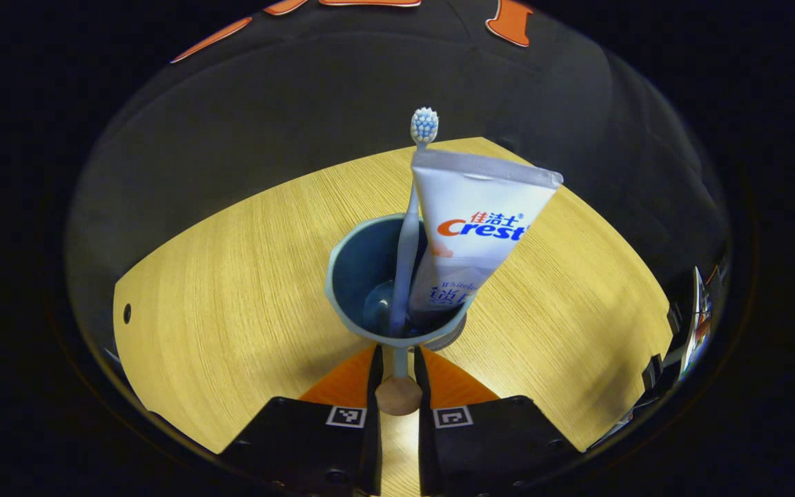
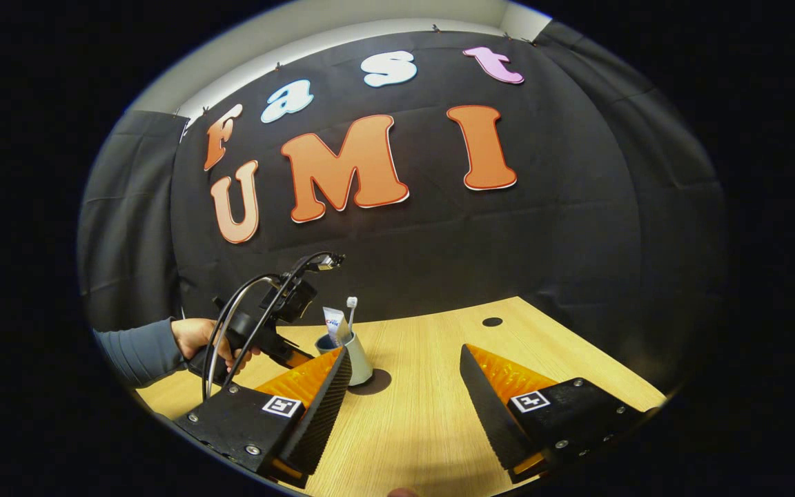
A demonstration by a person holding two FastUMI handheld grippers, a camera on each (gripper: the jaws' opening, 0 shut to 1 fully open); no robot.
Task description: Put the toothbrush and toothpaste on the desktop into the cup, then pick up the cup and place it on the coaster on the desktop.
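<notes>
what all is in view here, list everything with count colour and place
cup: 1, blue-grey, centre of table, handle between left hand-held gripper's fingers
toothbrush: 1, pale blue, upright in cup
toothpaste: 1, white tube, leaning in cup
coaster: 1, dark, under cup's right edge
table: 1, light wood
left hand-held gripper: 1, shut on cup's handle
right hand-held gripper: 1, open above table
hand: 1, grey-blue sleeve, holding left gripper
</notes>
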